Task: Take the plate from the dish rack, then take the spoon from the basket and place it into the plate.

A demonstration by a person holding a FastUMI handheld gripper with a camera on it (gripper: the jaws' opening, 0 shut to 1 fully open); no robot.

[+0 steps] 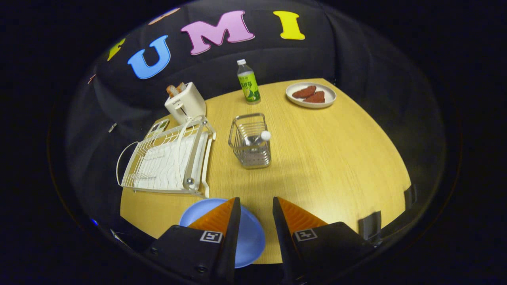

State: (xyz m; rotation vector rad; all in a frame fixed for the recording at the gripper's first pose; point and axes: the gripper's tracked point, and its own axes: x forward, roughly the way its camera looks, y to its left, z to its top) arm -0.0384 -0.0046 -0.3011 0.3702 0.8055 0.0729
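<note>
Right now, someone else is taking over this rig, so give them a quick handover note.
Gripper: open, holding nothing, above the table's near edge.
Blue plate: out of the dish rack, lying flat on the table under and between the fingers.
Dish rack: holds no dishes, ahead to the left.
Spoon: in the wire basket ahead of the fingers, white end sticking up.
Done: plate taken out and set down.
Left: lift the spoon from the basket and lay it in the blue plate.

Blue plate (247, 237) flat on table; spoon (259, 138) upright in wire basket (250, 143).
</note>
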